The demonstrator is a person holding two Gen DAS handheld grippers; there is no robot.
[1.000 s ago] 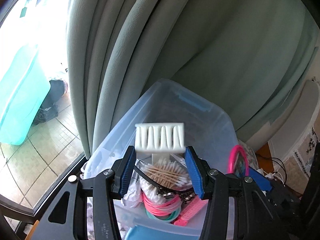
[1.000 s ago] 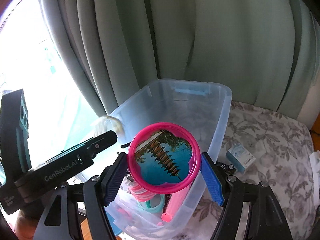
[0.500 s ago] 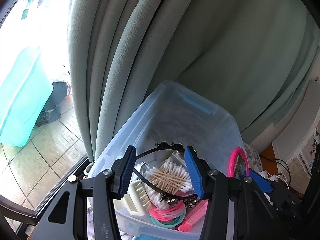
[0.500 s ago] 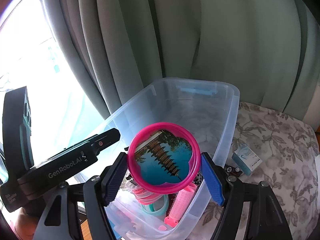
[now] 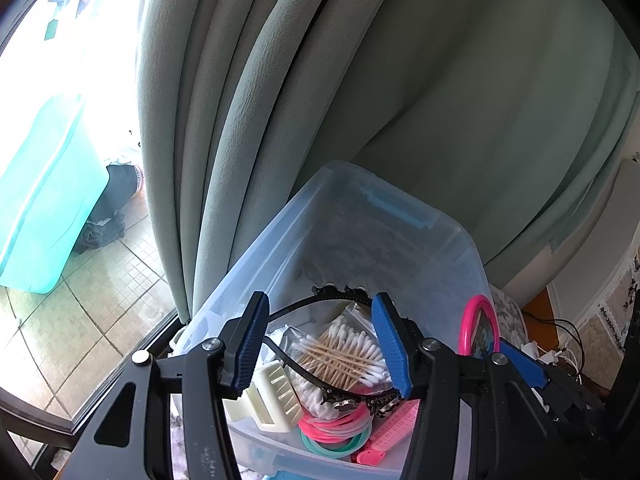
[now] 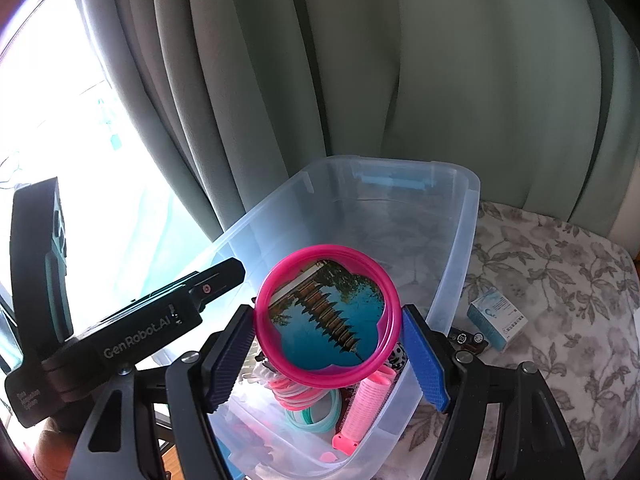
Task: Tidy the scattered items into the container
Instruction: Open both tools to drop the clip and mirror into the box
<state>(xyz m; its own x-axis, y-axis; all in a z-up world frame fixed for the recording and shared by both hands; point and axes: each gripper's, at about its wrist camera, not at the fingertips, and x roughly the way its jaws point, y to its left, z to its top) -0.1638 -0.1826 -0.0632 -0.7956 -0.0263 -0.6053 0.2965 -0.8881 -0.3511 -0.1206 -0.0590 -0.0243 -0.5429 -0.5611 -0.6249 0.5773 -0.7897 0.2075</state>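
green curtain (image 6: pixel 400 60), floral tablecloth (image 6: pixel 560 280), tiled floor (image 5: pixel 80 300)

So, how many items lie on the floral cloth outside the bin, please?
2: a blue-and-white box beside the clear bin, and a small dark object next to the box. More may be hidden.
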